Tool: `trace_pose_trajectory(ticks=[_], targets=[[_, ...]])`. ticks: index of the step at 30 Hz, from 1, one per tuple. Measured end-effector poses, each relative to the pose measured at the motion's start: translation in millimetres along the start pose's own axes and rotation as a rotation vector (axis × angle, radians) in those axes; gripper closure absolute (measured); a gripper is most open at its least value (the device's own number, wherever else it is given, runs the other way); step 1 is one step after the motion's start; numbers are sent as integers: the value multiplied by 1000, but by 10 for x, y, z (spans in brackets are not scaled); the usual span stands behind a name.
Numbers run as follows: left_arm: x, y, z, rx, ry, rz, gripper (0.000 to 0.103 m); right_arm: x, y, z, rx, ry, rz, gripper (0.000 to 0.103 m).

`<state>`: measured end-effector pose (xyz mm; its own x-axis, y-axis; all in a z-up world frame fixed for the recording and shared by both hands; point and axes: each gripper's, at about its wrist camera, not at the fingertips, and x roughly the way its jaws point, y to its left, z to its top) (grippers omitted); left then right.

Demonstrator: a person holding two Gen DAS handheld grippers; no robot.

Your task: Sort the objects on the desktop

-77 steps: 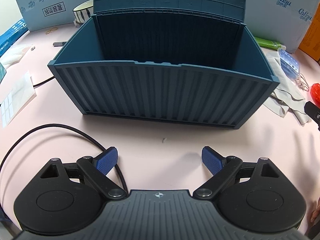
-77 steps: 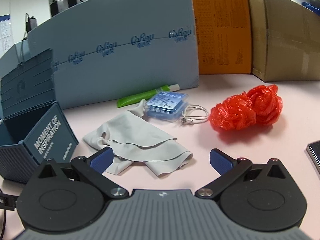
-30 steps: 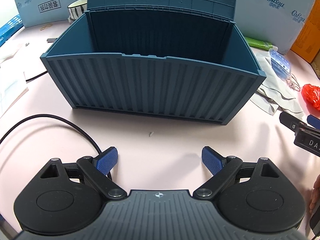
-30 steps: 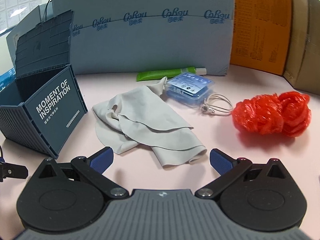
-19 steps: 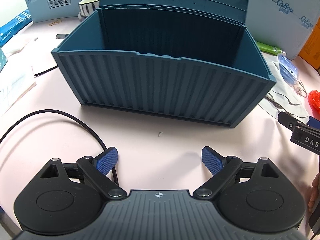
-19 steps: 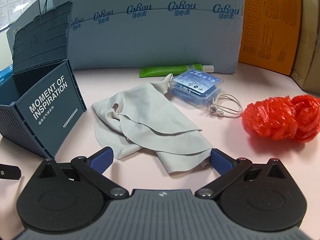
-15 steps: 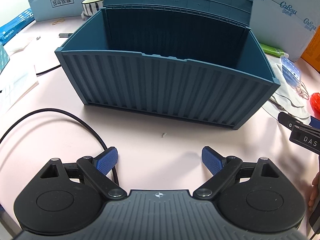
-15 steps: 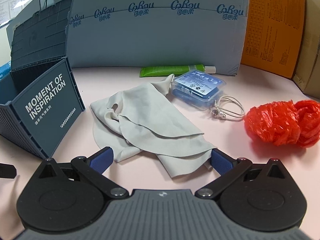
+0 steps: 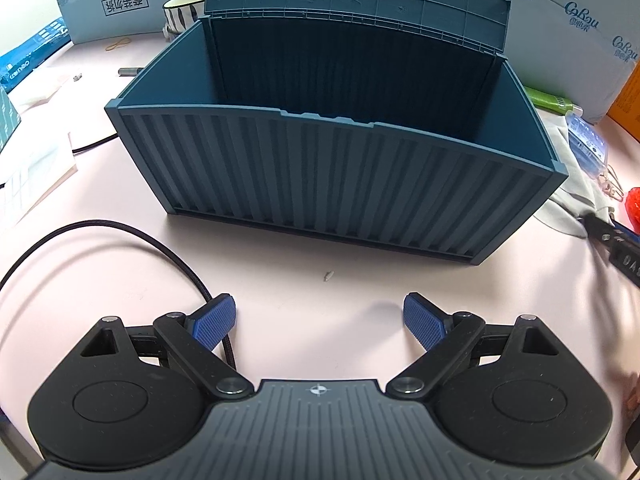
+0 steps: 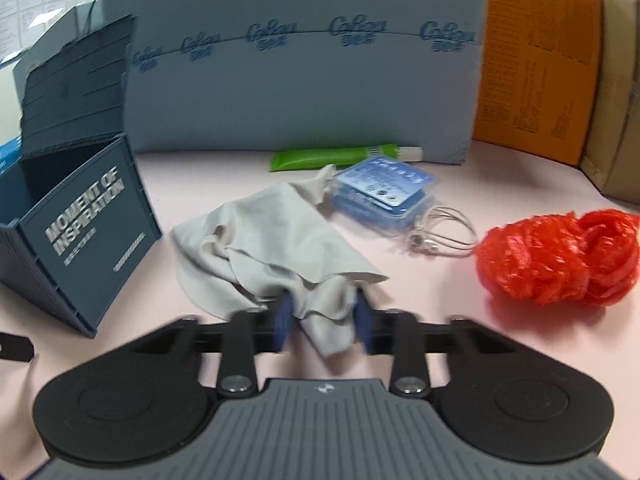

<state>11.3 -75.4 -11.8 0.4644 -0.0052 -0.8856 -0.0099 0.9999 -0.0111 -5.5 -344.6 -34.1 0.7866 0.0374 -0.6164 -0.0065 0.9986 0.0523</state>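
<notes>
Right wrist view: right gripper [image 10: 322, 326] jaws pinched on the grey cloth's [image 10: 272, 248] near corner, on the pink surface [image 10: 460, 304].
Left gripper [image 9: 319, 322] jaws wide open, empty; blue box [image 10: 86, 236] at 9 o'clock reads "MOMENT OF INSPIRATION".

The bin [image 9: 328, 176] stands open on top, its lid [image 9: 356, 4] tipped back, the inside looking bare. Pink desk [image 9: 320, 272] before its front wall lies free but for a black cable [image 9: 132, 236]. Right of the bin, cloth [image 10: 276, 248], blue case [image 10: 384, 188], and red bag [image 10: 560, 256] crowd the desk.
</notes>
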Motion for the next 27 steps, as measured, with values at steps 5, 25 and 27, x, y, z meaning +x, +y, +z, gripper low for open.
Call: trace_pose_trajectory(ticks=[5, 25, 27], targets=[[13, 4, 12, 4, 2, -3, 13, -23, -34, -7, 16, 4, 9, 99], [-44, -198, -95, 35, 2, -44, 13, -265, -154, -125, 50, 9, -3, 99], [-46, -240, -110, 44, 4, -49, 13, -295, -190, -146, 57, 8, -22, 99]])
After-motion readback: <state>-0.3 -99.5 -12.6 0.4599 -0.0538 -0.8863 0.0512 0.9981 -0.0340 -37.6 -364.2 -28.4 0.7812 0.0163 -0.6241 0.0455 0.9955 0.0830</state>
